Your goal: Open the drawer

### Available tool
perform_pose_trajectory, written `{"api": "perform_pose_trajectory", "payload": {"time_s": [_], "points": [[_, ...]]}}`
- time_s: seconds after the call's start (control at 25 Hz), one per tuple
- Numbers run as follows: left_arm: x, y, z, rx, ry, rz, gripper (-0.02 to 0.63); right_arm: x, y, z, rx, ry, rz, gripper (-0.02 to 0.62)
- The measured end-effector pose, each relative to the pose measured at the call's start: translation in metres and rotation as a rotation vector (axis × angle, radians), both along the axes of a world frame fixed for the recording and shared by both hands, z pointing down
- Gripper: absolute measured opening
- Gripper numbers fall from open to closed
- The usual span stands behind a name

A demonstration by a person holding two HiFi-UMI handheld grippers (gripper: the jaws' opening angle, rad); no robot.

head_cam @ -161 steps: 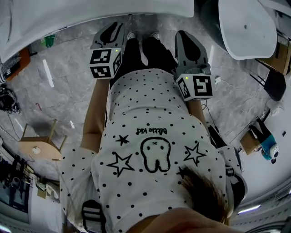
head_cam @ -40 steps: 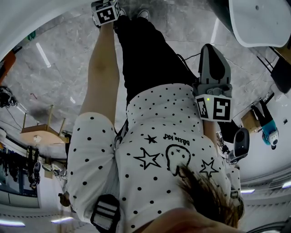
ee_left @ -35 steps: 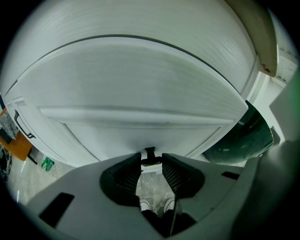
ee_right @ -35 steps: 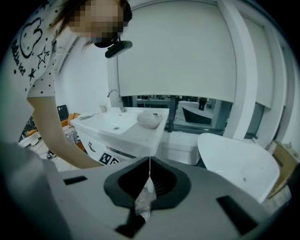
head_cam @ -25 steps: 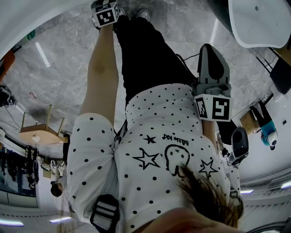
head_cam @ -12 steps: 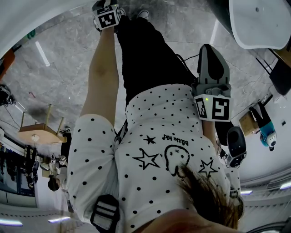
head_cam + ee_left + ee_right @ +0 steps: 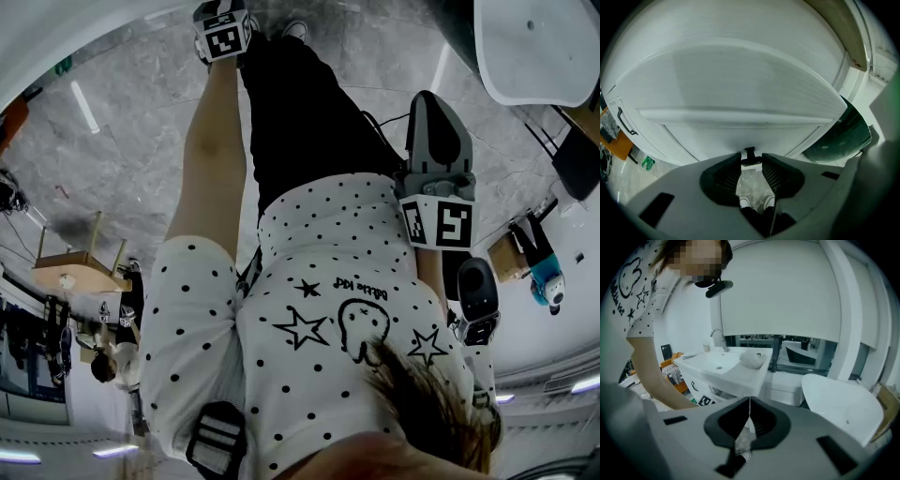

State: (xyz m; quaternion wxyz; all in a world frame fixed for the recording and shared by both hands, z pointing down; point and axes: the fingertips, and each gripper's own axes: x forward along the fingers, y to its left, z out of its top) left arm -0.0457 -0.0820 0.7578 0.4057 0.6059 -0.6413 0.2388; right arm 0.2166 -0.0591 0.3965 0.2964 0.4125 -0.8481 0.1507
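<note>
In the left gripper view a white drawer front (image 7: 740, 93) fills the frame. Its small black handle (image 7: 749, 153) sits right between the tips of my left gripper (image 7: 751, 156), and the jaws are closed on it; floor and shoes show through the gap behind. In the head view that arm is stretched out, with only its marker cube (image 7: 223, 28) showing at the top edge. My right gripper (image 7: 437, 101) hangs beside the person's hip, shut and holding nothing. The right gripper view looks across at the white washbasin cabinet (image 7: 724, 373) that the drawer belongs to.
A white tub (image 7: 539, 47) stands at the right, and a dark rounded object (image 7: 839, 140) lies right of the cabinet. A neighbouring cabinet with a black handle (image 7: 623, 123) is at the left. A small wooden stool (image 7: 80, 267) and a cardboard box (image 7: 511, 258) stand on the marble floor.
Since the oldest frame my left arm has stretched forward to the drawer while the right stayed by the body. Over the last second neither gripper has moved; a person in the background has shifted.
</note>
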Motion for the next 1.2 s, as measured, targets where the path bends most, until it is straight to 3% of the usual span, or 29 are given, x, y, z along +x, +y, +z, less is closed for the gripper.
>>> {"api": "perform_pose_trajectory", "payload": {"time_s": [1.2], "points": [[0.011, 0.032, 0.003, -0.005, 0.031, 0.015, 0.143, -0.017, 0.012, 0.001, 0.007, 0.008, -0.031, 0.014]]}}
